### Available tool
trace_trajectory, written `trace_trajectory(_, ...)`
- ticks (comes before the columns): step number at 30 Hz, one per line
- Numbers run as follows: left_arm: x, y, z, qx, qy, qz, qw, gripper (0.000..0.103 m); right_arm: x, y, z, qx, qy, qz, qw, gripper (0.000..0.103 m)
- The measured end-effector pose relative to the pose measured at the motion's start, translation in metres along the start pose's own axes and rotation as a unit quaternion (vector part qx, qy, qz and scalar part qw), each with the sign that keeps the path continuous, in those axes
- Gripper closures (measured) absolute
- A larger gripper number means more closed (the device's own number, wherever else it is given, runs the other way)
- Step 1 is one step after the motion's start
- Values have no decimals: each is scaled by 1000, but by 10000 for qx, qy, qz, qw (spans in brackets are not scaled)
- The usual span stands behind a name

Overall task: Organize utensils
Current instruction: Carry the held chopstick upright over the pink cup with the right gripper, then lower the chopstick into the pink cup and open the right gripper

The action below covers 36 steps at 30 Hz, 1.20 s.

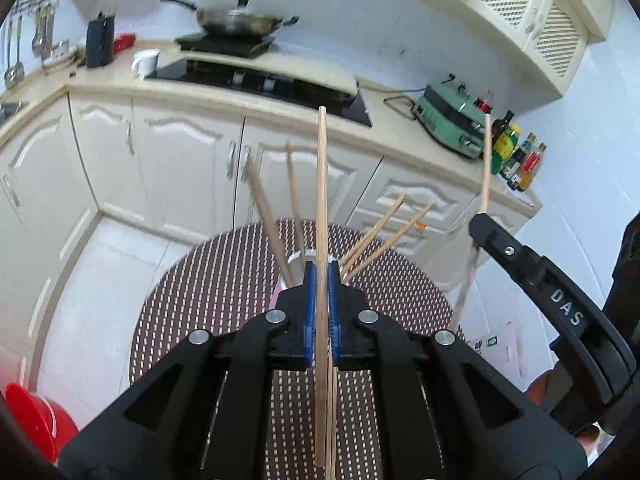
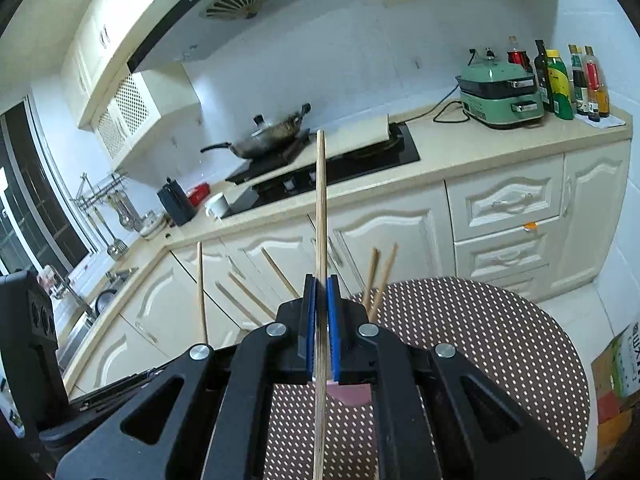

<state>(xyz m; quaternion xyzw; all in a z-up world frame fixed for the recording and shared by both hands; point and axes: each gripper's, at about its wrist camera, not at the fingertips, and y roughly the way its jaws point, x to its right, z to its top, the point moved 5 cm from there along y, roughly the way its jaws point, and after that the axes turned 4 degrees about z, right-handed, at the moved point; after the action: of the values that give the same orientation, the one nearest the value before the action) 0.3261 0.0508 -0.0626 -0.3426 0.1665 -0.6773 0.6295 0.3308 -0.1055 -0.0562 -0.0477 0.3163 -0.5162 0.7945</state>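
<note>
My left gripper (image 1: 321,276) is shut on a wooden chopstick (image 1: 321,184) that stands upright between its blue pads. My right gripper (image 2: 321,292) is shut on another wooden chopstick (image 2: 321,200), also upright. It shows in the left wrist view (image 1: 478,224) at the right, holding its chopstick (image 1: 486,160). Below both grippers a pink-and-white cup (image 1: 298,258) on a round brown dotted table (image 1: 224,280) holds several chopsticks (image 1: 384,224) leaning outward. The cup (image 2: 352,394) is mostly hidden behind the right gripper.
Cream kitchen cabinets (image 1: 180,160) and a counter run behind the table, with a hob, a wok (image 1: 240,20), a white mug (image 1: 146,62), a green appliance (image 1: 452,120) and sauce bottles (image 1: 520,160). A red bin (image 1: 36,416) stands at the lower left.
</note>
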Motion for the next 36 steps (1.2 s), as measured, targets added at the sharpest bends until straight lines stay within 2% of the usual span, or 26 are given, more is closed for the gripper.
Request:
trace_trajectory(4,7,-1,17,157,-8,-92,9998,97,-5,5,12,138,-36,-49,9999,99)
trace_trajectory(9,10,0,41,547,-91,-233,9982,97,-8,17,24,381,-1,-79,9992,99)
trace_trajectory(19,8,21,67,1247,-235,-195,9917,97,0,48,31,821,-161,55,9965,99)
trace_trajectory(24,10,36,61,1704,-98,-173,9852,97,9,65,24,1074,-234,296,9935,99)
trace_trajectory(28,8,54,50,1756,-110,-242,9841,97,15,77,14,1208,-410,349,9912,99)
trace_trajectory(36,2,89,26,1717,124,1,9851,97,39,102,-13,1200,-276,424,9915,99)
